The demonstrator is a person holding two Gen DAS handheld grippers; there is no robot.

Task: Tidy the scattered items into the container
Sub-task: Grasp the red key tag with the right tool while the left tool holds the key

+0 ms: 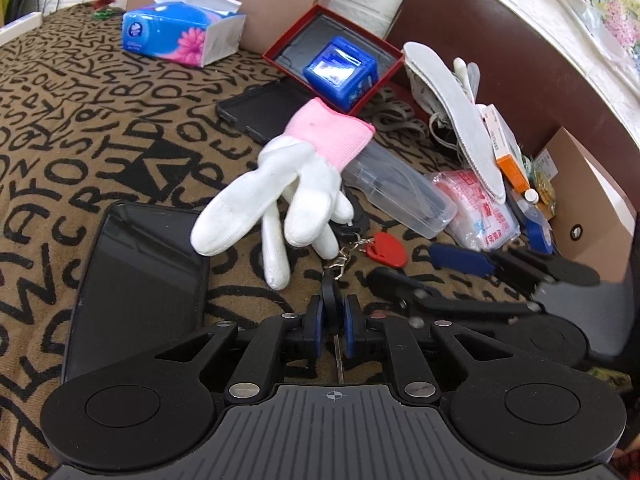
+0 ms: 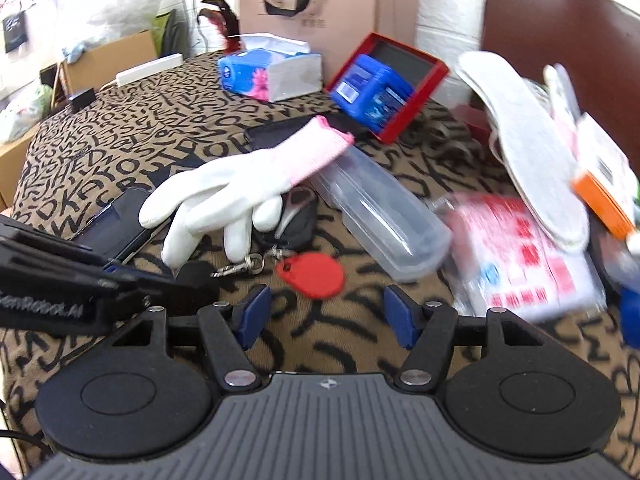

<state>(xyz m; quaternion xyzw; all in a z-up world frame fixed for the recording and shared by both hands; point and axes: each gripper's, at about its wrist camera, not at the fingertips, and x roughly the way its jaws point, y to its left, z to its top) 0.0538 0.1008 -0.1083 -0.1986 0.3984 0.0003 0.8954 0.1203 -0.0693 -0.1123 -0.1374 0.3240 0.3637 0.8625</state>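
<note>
The key (image 1: 330, 300) is a black-headed one with a thin metal blade, clamped between the blue pads of the left gripper (image 1: 332, 322), which is closed on its head. The blade runs back toward the camera; the head points forward toward the glove (image 1: 296, 184). So its long axis lies along the gripper's fingers. From the head a metal clasp (image 1: 343, 261) and ring link it to a red tag (image 1: 386, 249) and a dark fob (image 2: 298, 216), which lies partly under the glove's fingers.

The glove is white with a pink cuff and lies just beyond the key, fingers toward the camera, cuff resting on a clear plastic case (image 1: 400, 196). Left of the glove is a dark phone (image 1: 140, 280) lying flat on the letter-patterned cloth (image 1: 80, 140) covering the bench. Beyond the glove's cuff sit a black phone case (image 1: 256, 108) and a red box (image 1: 336, 60) holding a blue tin (image 1: 340, 70); a blue tissue pack (image 1: 180, 36) stands further left of the box. Right of the glove are a red-printed packet (image 1: 484, 208), a white insole (image 1: 452, 116) leaning over clutter, and an orange box (image 1: 508, 156).

The right gripper (image 2: 324, 314) is spread apart and holds nothing, hovering near the red tag, right of the key. In the left view it appears blurred, just right of the tag.
</note>
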